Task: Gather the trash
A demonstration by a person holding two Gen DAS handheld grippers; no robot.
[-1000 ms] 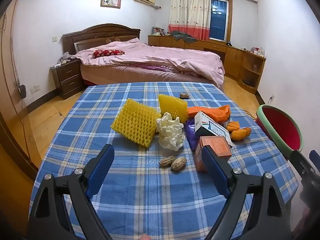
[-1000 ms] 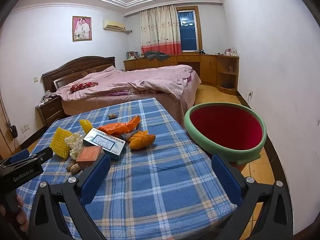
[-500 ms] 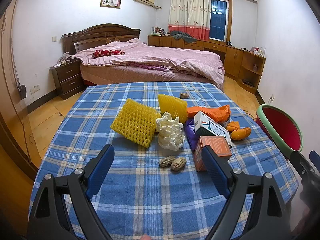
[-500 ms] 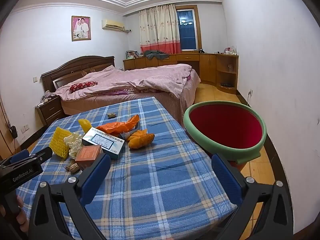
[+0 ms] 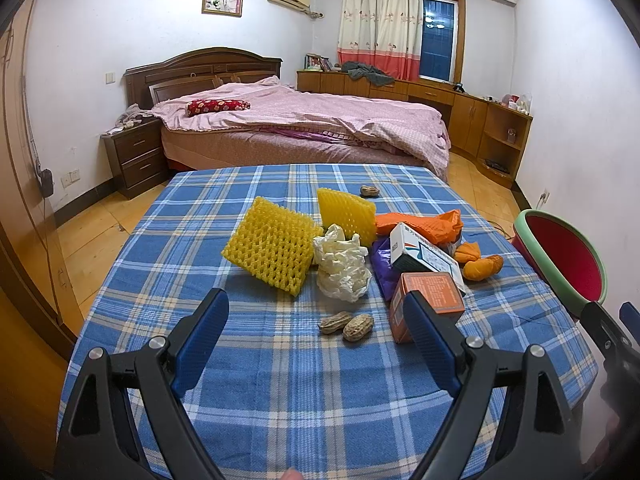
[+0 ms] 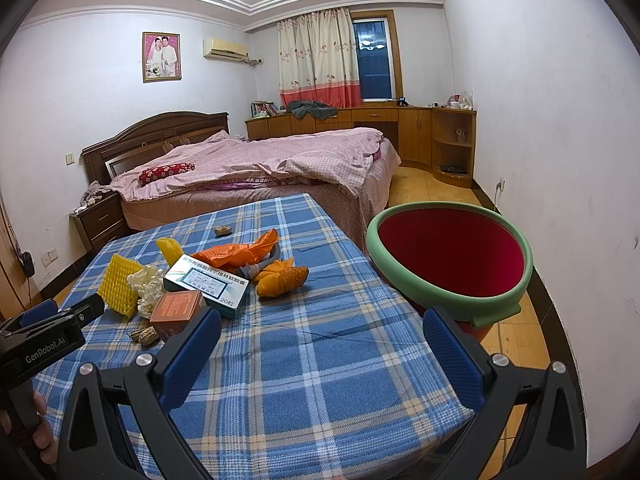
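While both tools hover over the plaid tabletop [image 5: 248, 380], the trash lies untouched in a heap.
The left tool [image 5: 316, 330] points level at two peanuts [image 5: 347, 325], fingers spread wide and empty; the right tool [image 6: 322, 346], equally wide and empty, aims past the tabletop's right edge near the bin [image 6: 452, 258]. Foam nets [image 5: 272, 251], tissue [image 5: 342, 266], boxes [image 5: 428, 300] and peels [image 6: 282, 278] cluster mid-tabletop; the bin stands just beside it.

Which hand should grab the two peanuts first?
Probably the left hand-held gripper: it is open, with the peanuts just ahead between its fingers. The right hand-held gripper faces bare cloth beside the bin.
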